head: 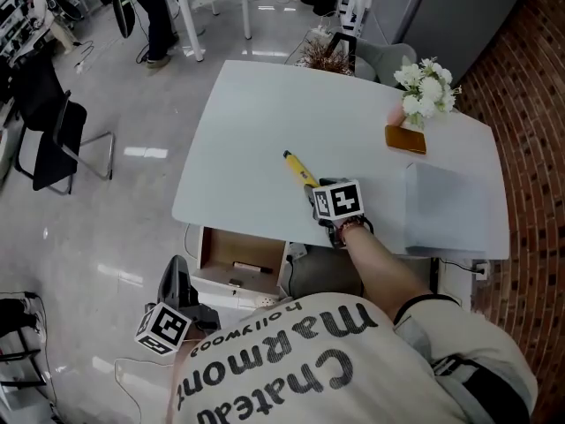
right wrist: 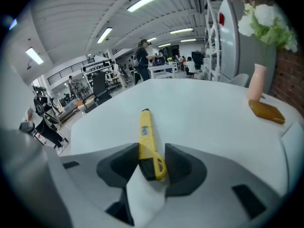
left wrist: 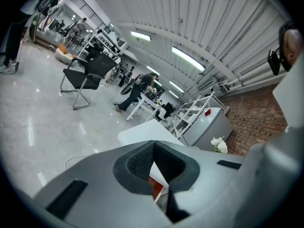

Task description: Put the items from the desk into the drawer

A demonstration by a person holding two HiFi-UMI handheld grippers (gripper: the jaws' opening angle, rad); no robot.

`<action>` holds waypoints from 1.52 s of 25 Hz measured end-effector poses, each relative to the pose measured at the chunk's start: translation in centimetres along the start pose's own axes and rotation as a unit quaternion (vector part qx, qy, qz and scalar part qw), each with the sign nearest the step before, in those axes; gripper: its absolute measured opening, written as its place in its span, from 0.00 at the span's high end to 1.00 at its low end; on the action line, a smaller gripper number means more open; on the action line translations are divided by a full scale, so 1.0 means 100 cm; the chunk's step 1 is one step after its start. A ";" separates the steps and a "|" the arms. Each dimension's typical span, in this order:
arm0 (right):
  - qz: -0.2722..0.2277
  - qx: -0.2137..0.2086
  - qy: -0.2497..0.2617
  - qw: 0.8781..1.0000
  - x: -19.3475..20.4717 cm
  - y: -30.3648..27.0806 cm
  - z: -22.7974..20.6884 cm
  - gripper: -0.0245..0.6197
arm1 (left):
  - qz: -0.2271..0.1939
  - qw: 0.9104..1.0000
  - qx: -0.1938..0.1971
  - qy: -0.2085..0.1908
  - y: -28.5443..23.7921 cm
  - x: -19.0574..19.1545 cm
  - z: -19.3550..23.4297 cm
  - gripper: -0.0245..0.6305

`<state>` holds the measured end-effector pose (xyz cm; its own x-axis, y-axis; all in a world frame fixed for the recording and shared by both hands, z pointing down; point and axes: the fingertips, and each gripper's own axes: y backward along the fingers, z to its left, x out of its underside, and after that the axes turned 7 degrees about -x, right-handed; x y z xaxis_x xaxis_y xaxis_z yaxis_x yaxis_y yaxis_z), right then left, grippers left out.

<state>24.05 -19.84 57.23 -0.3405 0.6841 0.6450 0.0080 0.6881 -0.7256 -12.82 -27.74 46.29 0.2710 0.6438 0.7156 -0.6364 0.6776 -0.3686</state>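
Two grippers: I hold one in each hand, the right gripper (right wrist: 149,158) over the desk (head: 265,122) and the left gripper (left wrist: 153,148) low beside the drawer (head: 205,256).
Cutter: the cutter (right wrist: 145,132) is a slim yellow plastic bar with a black butt end and a small loop. It lies flat on the desk near the front edge.
Right jaws: spread, with the dark ribbed pads on either side of the cutter's butt end. I see no firm squeeze on it.
Right hand pose: my forearm reaches over the desk's front edge and the gripper tips steeply down, marker cube on top.
Left jaws: tips pressed together into a narrow V with nothing between them.
Left hand pose: held below desk height at my left, pointing close to level.
Drawer: pulled open under the desk, brown inside. I cannot tell what the small things in it are.
Desk: smooth white top with rounded corners.
Far corner: white flowers (head: 428,85) in a pink vase (right wrist: 257,82), with a flat amber block (head: 405,139) just beside it.
Right edge: a pale grey box (head: 446,206) with flat faces.
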 end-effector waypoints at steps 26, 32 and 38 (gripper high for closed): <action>0.020 -0.219 -0.312 0.924 0.049 0.056 0.037 0.70 | -0.069 0.993 -0.081 0.044 0.108 0.085 -0.065 0.96; 0.032 -0.278 -0.393 0.876 0.053 0.060 0.060 0.70 | -0.086 0.991 -0.093 0.042 0.123 0.090 -0.072 0.96; 0.056 -0.326 -0.403 0.854 0.055 0.065 0.095 0.70 | -0.103 0.988 -0.108 0.043 0.140 0.094 -0.073 0.96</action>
<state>13.33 -13.91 53.74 -0.8369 0.5472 0.0153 0.5152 0.7968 -0.3157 -13.88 -9.58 43.51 0.4458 0.5060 0.7384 -0.3952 0.8514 -0.3449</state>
